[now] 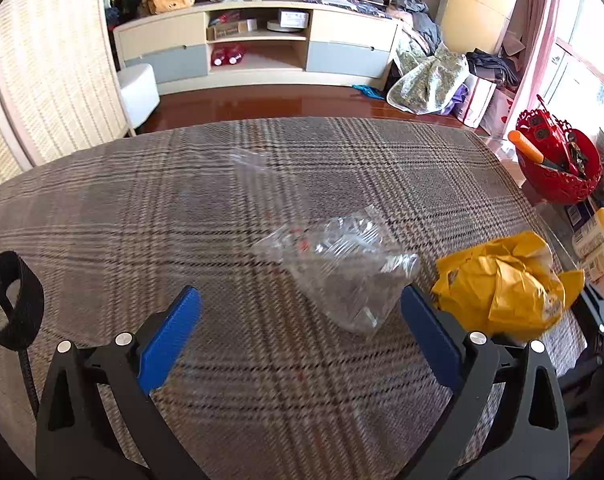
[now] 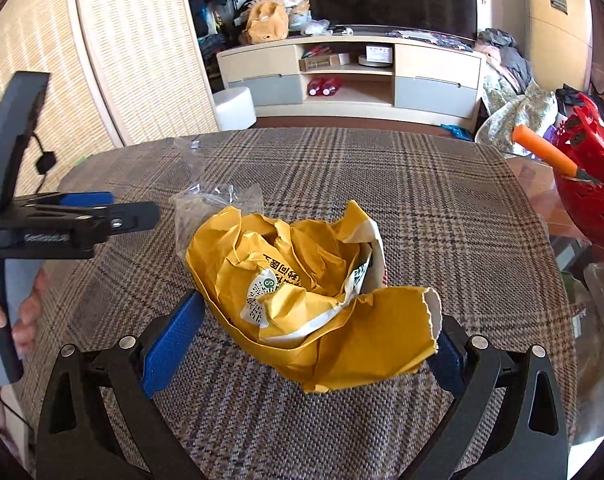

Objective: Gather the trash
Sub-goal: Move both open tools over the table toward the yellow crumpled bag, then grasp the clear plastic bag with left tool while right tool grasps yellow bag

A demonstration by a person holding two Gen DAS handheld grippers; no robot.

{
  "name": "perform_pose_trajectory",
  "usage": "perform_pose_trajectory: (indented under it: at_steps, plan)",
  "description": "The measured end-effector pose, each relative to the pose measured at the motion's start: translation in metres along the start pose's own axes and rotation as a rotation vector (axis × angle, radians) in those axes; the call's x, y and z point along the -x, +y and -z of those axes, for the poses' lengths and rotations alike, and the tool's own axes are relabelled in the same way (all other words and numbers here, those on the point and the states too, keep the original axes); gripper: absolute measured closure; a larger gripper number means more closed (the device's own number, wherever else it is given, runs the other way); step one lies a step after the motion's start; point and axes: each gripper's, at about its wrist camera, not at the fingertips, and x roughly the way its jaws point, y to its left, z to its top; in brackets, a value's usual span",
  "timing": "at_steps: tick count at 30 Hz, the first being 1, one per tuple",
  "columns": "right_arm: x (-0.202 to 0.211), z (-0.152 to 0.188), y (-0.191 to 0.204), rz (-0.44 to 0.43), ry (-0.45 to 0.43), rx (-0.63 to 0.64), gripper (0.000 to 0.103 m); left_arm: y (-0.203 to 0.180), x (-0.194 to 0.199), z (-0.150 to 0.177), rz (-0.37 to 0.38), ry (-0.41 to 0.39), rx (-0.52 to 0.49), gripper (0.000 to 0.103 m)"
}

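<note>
A crumpled yellow paper envelope (image 2: 309, 292) lies on the plaid tablecloth (image 2: 421, 208), between the wide-spread blue pads (image 2: 174, 344) of my right gripper (image 2: 309, 344), which is open. Its torn flap hides part of the right pad. A crumpled clear plastic wrapper (image 1: 337, 268) lies just ahead of my left gripper (image 1: 302, 320), also open, near its right finger. The yellow envelope (image 1: 501, 284) shows to the right there. A second clear plastic piece (image 1: 246, 160) lies farther back. The left gripper (image 2: 136, 206) appears side-on in the right wrist view, beside the wrapper (image 2: 218, 200).
A red openwork basket (image 1: 557, 164) holding an orange-handled tool stands at the table's right edge, with bottles (image 1: 593, 236) below it. A hand (image 2: 22, 312) grips the left gripper's handle. A black strap (image 1: 10, 300) hangs at the left. A TV cabinet (image 1: 258, 44) stands beyond the table.
</note>
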Motion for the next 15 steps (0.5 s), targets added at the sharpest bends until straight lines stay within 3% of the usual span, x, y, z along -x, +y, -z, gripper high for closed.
perform_pose_trajectory:
  at_steps: [4,9,11,13,15]
  plan:
    - [-0.007,0.002,-0.001,-0.031,0.001,-0.013,0.005,-0.009,-0.028,-0.010,0.014,0.048,-0.001,0.008]
    - [-0.010,-0.002,-0.006,-0.081,-0.012,-0.042,0.022,-0.014,-0.048,-0.017,0.029,0.057,0.011,0.009]
    - [-0.010,-0.002,-0.005,-0.092,-0.015,-0.053,0.025,-0.016,-0.050,-0.017,0.046,0.052,0.012,0.017]
    - [-0.009,-0.001,-0.005,-0.098,-0.017,-0.058,0.029,-0.018,-0.049,-0.016,0.076,0.051,0.013,0.030]
    - [-0.008,-0.001,-0.006,-0.104,-0.018,-0.067,0.034,-0.021,-0.047,-0.016,0.079,0.050,0.003,0.034]
